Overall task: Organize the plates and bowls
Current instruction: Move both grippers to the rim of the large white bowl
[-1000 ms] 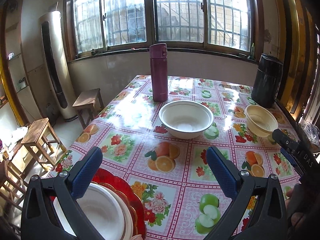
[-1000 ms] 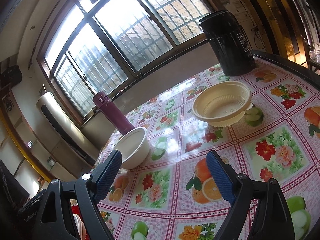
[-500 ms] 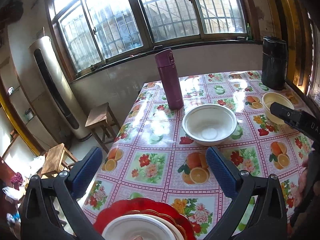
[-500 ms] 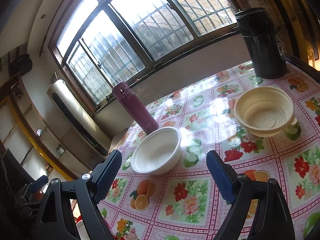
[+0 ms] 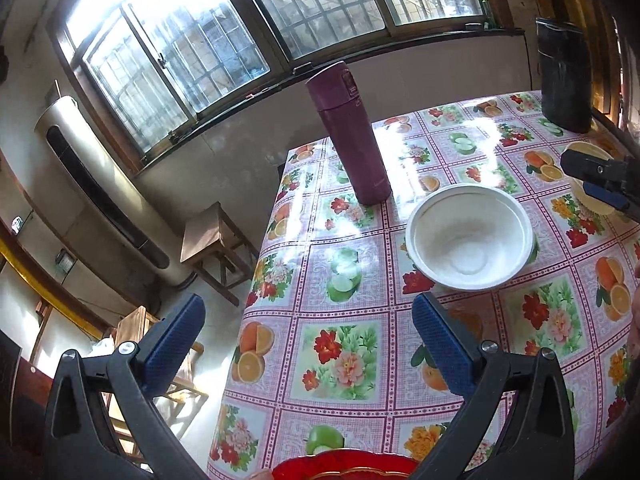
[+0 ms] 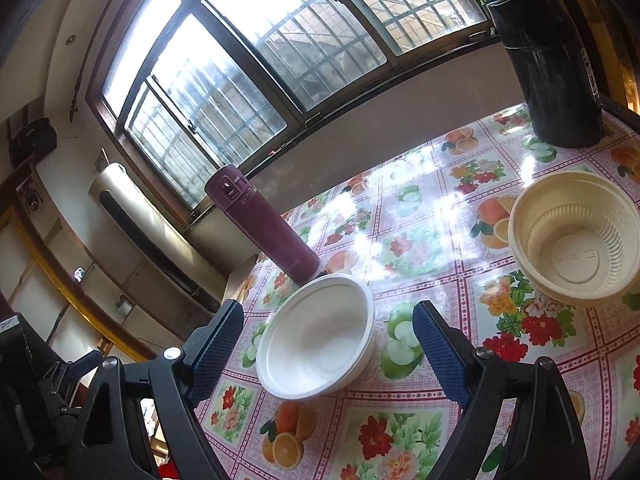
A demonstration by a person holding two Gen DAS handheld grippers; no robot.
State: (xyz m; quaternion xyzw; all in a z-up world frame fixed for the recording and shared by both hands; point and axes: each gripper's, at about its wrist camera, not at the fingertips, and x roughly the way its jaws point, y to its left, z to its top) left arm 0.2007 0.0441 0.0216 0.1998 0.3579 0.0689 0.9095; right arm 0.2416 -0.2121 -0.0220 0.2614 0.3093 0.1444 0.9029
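Your left gripper point(image 5: 308, 340) and right gripper point(image 6: 328, 340) both have their jaws released, grasping nothing. The white bowl point(image 6: 320, 336) sits mid-desk beside the purple flask point(image 5: 348, 132); the cream bowl point(image 6: 576, 236) lies toward the desk's right edge; the red plate point(image 5: 344, 468) is at the near edge.

Two wrist fisheyes angled down over the tablecloth point(image 5: 340, 360), both near the shared white bowl point(image 5: 470, 236) and flask point(image 6: 264, 228).
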